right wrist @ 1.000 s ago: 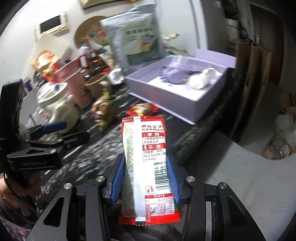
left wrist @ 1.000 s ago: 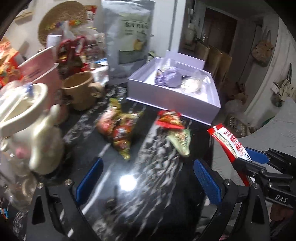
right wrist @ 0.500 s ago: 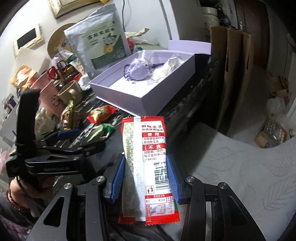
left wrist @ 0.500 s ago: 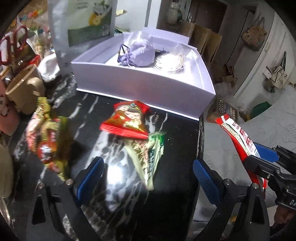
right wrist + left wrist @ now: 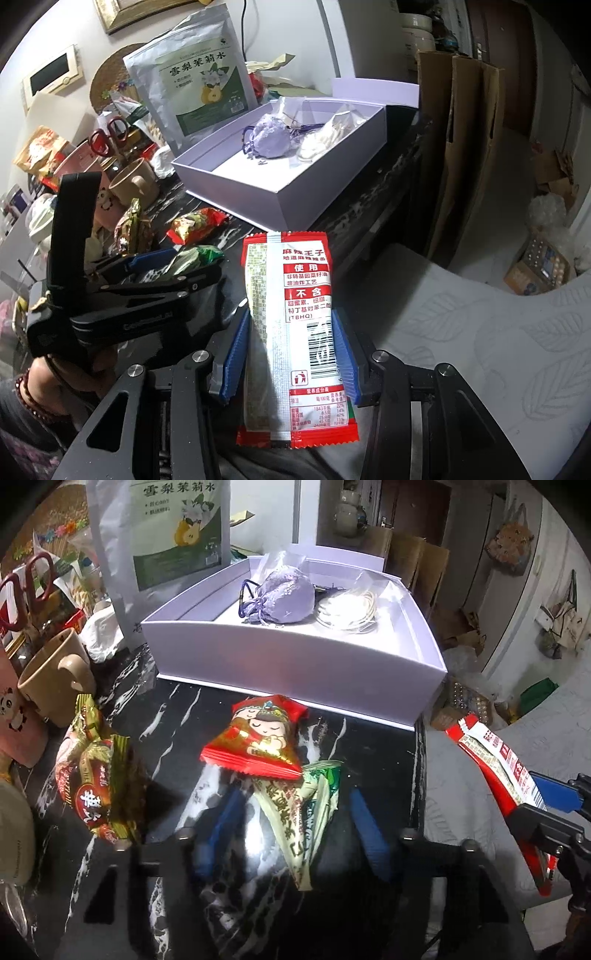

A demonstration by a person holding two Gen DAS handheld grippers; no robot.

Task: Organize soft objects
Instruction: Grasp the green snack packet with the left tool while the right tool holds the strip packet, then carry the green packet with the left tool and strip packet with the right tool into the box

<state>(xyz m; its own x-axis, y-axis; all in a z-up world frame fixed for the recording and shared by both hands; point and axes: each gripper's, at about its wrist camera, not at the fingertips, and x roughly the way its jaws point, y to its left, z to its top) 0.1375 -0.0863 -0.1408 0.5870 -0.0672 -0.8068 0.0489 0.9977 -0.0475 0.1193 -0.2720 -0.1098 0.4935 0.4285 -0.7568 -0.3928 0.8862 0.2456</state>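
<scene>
My left gripper (image 5: 293, 827) is open, low over the black marble table, its blue pads on either side of a green snack packet (image 5: 303, 812). A red cartoon-print packet (image 5: 258, 738) lies just beyond it, overlapping its top. My right gripper (image 5: 290, 354) is shut on a red-and-white snack packet (image 5: 291, 325), held off the table's right edge; it also shows in the left wrist view (image 5: 498, 768). An open lilac box (image 5: 295, 657) at the back holds a purple pouch (image 5: 280, 598) and a white bundle (image 5: 347, 609).
A pile of red-gold snack packets (image 5: 92, 782) lies at the left. A beige mug (image 5: 55, 675), scissors (image 5: 26, 590) and a tall tea pouch (image 5: 173, 528) crowd the back left. A white patterned bed cover (image 5: 480, 332) lies right of the table.
My left gripper has moved forward and down, narrowing until its pads flank the green packet. My right gripper has kept hold of its packet and shifted little.
</scene>
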